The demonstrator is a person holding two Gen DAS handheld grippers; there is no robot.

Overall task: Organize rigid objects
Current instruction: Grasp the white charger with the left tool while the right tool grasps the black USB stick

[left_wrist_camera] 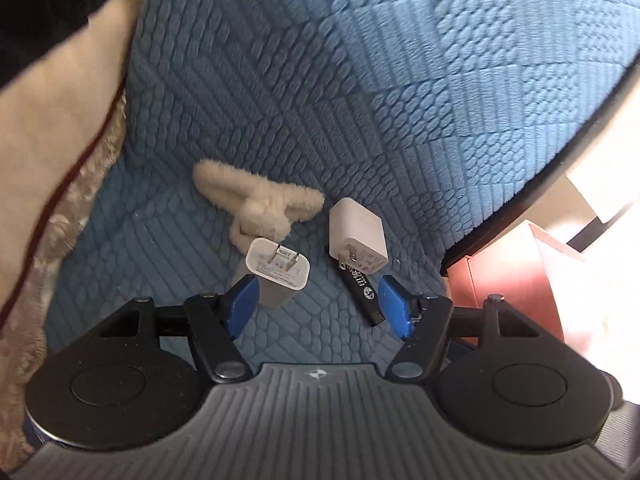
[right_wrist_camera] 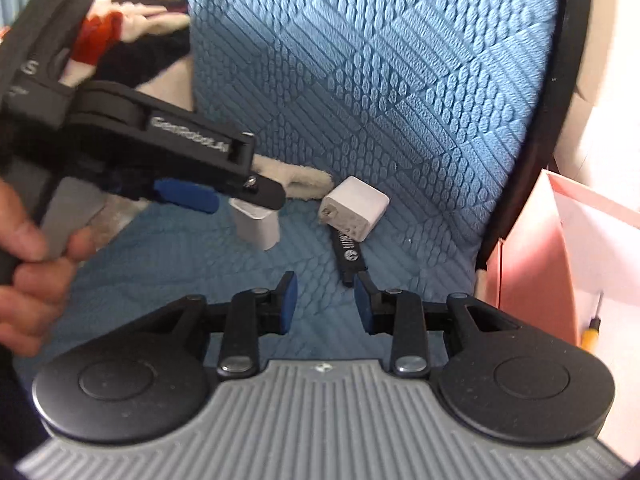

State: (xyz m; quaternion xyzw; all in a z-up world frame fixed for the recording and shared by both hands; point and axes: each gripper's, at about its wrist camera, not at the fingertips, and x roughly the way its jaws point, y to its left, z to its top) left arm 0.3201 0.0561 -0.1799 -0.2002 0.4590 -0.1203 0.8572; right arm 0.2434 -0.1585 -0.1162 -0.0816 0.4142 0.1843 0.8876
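Observation:
Two white plug chargers and a black stick-shaped item lie on a blue quilted cushion (left_wrist_camera: 360,80). The left charger (left_wrist_camera: 276,272) stands with prongs up, just beyond my left gripper's left fingertip; it also shows in the right wrist view (right_wrist_camera: 258,226). The second charger (left_wrist_camera: 358,236) (right_wrist_camera: 354,208) lies on the black stick (left_wrist_camera: 362,290) (right_wrist_camera: 350,254). My left gripper (left_wrist_camera: 318,306) (right_wrist_camera: 208,196) is open and empty over them. My right gripper (right_wrist_camera: 325,304) is open and empty, its right fingertip near the stick's end.
A cream fuzzy hair clip (left_wrist_camera: 260,204) (right_wrist_camera: 300,182) lies behind the chargers. A beige pillow (left_wrist_camera: 52,128) borders the cushion's left. A pink box (right_wrist_camera: 560,248) and the cushion's dark edge (right_wrist_camera: 532,128) are at right. Clothes (right_wrist_camera: 132,40) lie at back left.

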